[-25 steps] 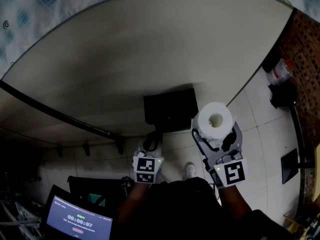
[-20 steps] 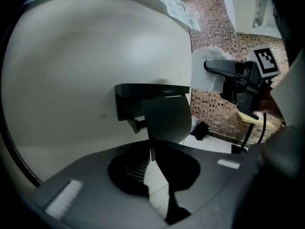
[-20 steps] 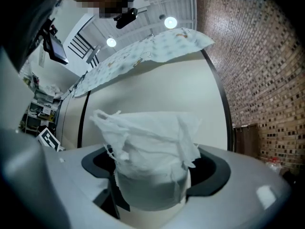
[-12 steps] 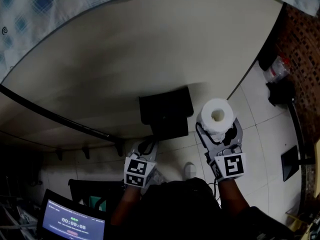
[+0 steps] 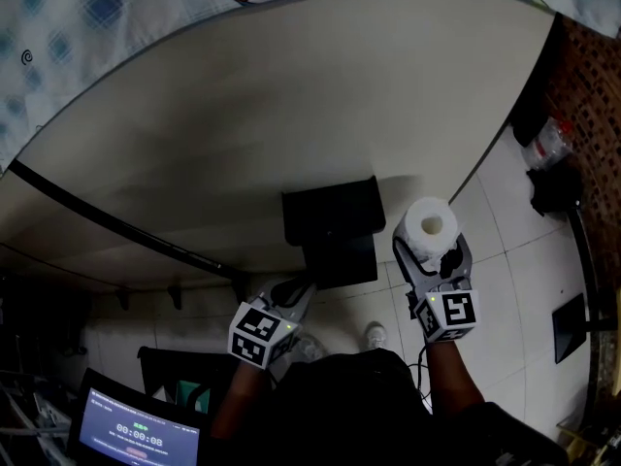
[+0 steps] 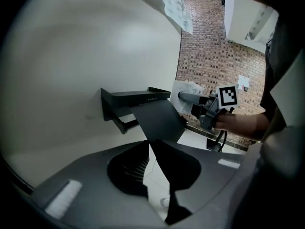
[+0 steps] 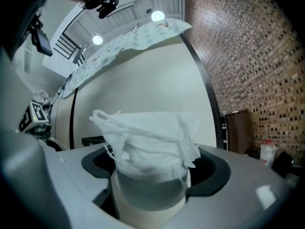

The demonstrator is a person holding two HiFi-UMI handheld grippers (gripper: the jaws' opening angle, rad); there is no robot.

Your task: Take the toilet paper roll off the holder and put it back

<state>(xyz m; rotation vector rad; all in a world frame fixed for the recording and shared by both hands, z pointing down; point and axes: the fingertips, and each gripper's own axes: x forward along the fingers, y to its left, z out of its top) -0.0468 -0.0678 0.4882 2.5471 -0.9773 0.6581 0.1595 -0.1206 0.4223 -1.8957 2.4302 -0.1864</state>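
White toilet paper roll (image 5: 430, 229) sits clamped in your right gripper (image 5: 430, 249), off the black holder (image 5: 330, 223) and just to the right of it in the head view. The jaws stand wide on either side of the roll and press its sides. Its cardboard core points up toward your head. In the right gripper view the roll (image 7: 150, 149) fills the space between the jaws of the right gripper (image 7: 152, 178), with a loose, crumpled end of paper bunched over its far end. A dark edge of the holder (image 7: 93, 140) peeks out at its left against the cream wall (image 7: 143, 80).

Your left gripper (image 5: 291, 291) hangs just below the holder, its tips near the lower edge of the holder's hanging flap. Whether they touch it cannot be told. In the left gripper view its jaws (image 6: 150, 149) are drawn together, with only a thin sliver of pale floor showing between them and nothing held. Beyond them the holder (image 6: 136, 97) juts from the wall as a flat shelf with a slanted flap beneath. To the right of the holder in that view, your hand (image 6: 238, 123) carries the right gripper (image 6: 190, 98) with the roll (image 6: 183, 87) at its tip, in front of a brick wall (image 6: 209, 46). Well below and to the left of the holder in the head view, a lit screen (image 5: 136, 433) glows.
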